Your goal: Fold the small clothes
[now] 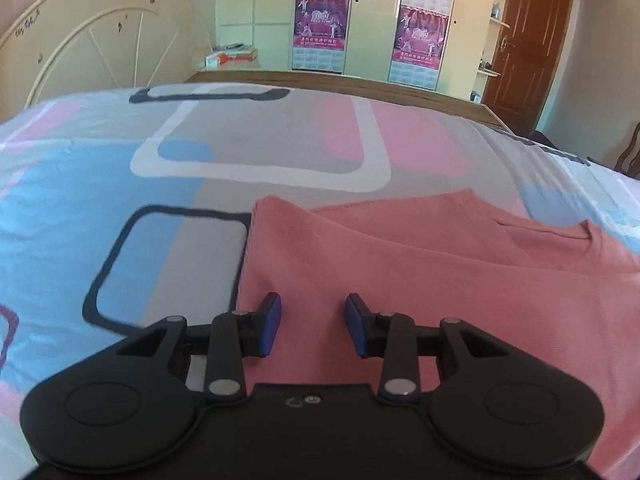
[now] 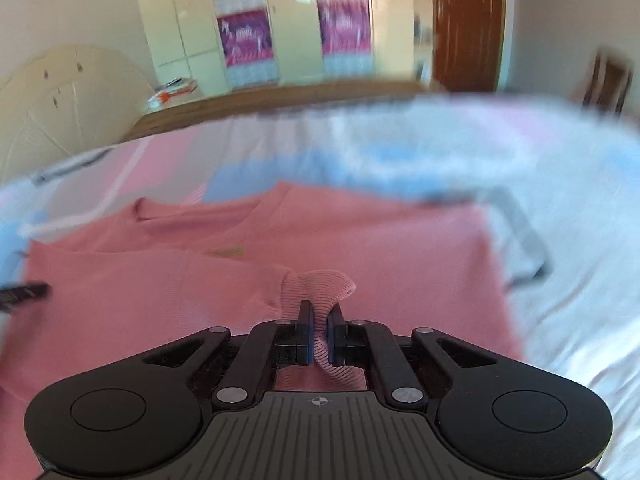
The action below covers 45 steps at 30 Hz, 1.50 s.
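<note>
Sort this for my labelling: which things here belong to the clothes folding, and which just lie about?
Job:
- pink top
- right hand-held gripper, shut on its ribbed cuff
- left hand-held gripper, open above it
- bedsheet

Lying about:
- books
- posters
- wooden door

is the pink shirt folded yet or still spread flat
Partly folded. The pink shirt has its left side laid over its front, and the right gripper pinches a ribbed edge.

Both wrist views close above pink shirt (image 1: 460, 280) (image 2: 360, 240), facing wardrobe (right view blurred, probably moving).
</note>
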### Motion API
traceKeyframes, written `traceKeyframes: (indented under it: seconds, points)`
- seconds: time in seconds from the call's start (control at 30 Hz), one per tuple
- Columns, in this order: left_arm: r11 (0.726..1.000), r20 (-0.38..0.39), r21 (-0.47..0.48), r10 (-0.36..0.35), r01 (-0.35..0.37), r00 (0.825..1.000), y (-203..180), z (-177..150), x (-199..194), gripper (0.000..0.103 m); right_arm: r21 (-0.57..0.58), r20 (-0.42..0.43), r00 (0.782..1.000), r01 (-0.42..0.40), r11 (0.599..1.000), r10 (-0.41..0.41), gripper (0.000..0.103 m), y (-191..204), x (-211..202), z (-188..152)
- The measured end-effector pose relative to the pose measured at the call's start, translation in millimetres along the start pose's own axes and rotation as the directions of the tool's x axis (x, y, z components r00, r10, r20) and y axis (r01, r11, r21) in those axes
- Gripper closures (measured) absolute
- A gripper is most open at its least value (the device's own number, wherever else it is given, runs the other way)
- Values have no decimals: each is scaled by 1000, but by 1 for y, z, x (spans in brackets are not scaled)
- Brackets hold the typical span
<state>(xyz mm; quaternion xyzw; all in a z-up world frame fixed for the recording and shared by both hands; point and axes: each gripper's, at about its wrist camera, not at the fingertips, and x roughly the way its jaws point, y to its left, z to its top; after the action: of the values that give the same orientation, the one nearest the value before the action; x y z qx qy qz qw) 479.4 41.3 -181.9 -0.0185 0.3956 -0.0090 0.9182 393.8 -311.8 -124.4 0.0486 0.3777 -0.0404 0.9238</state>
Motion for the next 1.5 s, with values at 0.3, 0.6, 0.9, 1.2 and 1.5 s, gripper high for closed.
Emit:
traceKeyframes:
  seconds: [0.3,0.6,0.9,1.2,1.5]
  points:
    - [1000,40,-3,-3,3,999,-2,13,2,68,86,-8,1000,-28,996,29,93,-11,8,3]
    - [999,35,-38,23,-22,999,3,19,18,67,40,-88,994,61,997,-58,92,-10,37,2]
    - [1000,36,18,2,-2,999,-14,1,-29,56,91,16,999,-43,995,41,90,-5,-10,9]
    - [996,-44,78,-36,39,998,-45,-47,-55,44,-11,-90,989,-116,993,114,89,35,-3,-18]
    - [998,-49,64,9,-6,999,-40,-51,-65,41,17,-104,993,-57,998,59,89,15,-11,-29]
